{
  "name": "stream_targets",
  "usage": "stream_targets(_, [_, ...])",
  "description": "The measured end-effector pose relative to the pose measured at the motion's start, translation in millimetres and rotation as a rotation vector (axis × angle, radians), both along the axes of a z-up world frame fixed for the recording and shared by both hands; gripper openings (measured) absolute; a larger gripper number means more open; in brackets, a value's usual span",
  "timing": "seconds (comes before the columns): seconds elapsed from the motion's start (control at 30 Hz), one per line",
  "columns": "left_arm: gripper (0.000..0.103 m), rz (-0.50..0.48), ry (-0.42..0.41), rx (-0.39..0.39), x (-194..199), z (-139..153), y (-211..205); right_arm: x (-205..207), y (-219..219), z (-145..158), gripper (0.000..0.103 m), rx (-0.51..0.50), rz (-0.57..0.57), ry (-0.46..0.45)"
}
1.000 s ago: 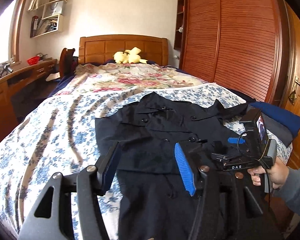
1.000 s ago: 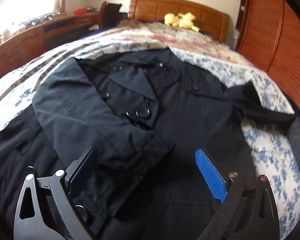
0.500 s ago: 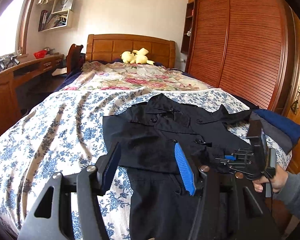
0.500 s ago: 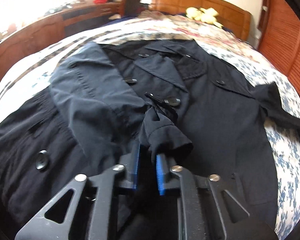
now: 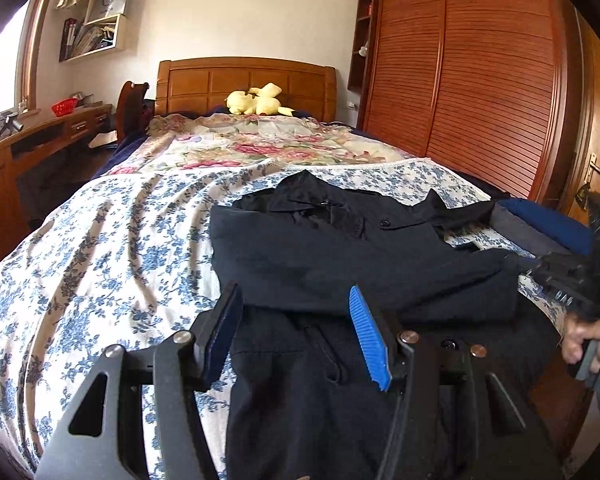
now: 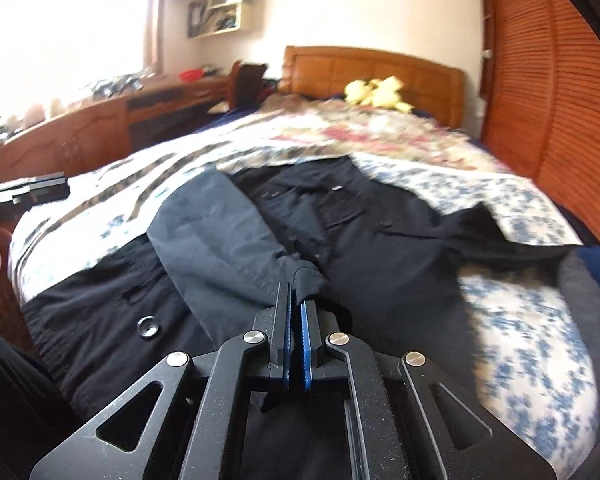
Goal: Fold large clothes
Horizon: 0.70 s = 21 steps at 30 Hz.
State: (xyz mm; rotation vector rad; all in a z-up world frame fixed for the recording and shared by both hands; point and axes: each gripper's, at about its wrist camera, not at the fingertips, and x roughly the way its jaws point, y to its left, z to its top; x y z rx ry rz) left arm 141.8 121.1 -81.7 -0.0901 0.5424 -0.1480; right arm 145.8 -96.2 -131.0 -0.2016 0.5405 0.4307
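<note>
A large black coat [image 5: 340, 248] lies spread on the bed, collar toward the headboard. My left gripper [image 5: 296, 320] hovers open over the coat's lower part, with nothing between its blue pads. In the right wrist view my right gripper [image 6: 295, 300] is shut on the cuff [image 6: 306, 280] of the coat's sleeve [image 6: 220, 232]. The sleeve is lifted and drawn across the coat's front [image 6: 380, 248]. A hand [image 5: 580, 340] holding the right gripper shows at the right edge of the left wrist view. The coat's other sleeve [image 6: 500, 240] lies out to the right.
The bed [image 5: 100, 260] has a blue floral sheet, with a yellow plush toy [image 5: 256, 104] by the wooden headboard. A slatted wardrobe [image 5: 480, 80] runs along the right, a wooden desk [image 5: 40, 140] along the left. Dark blue folded clothes [image 5: 548, 228] lie at the bed's right edge.
My right gripper went from wide open to shut on the sleeve cuff, then rose and pulled back with it, stretching the sleeve across the coat. The left gripper stayed open and nearly still.
</note>
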Motion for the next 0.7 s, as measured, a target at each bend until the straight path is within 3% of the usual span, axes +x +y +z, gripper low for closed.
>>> stream_targets(0.27, [0.055,-0.021,0.000,0.014,6.6,0.3,-16.6,4.0,-27.8,-11.6,0.001,-0.129,-0.143,0.011])
stream_targets(0.6, [0.055,-0.033,0.003,0.022,15.2,0.5,-29.6,17.1,-58.5,-18.6,0.001,-0.179,-0.265,0.008])
stream_targets(0.7, [0.055,-0.038,0.003,0.024,16.3,0.4,-33.8,18.2,-63.8,-25.7,0.001,-0.166,-0.257,0.060])
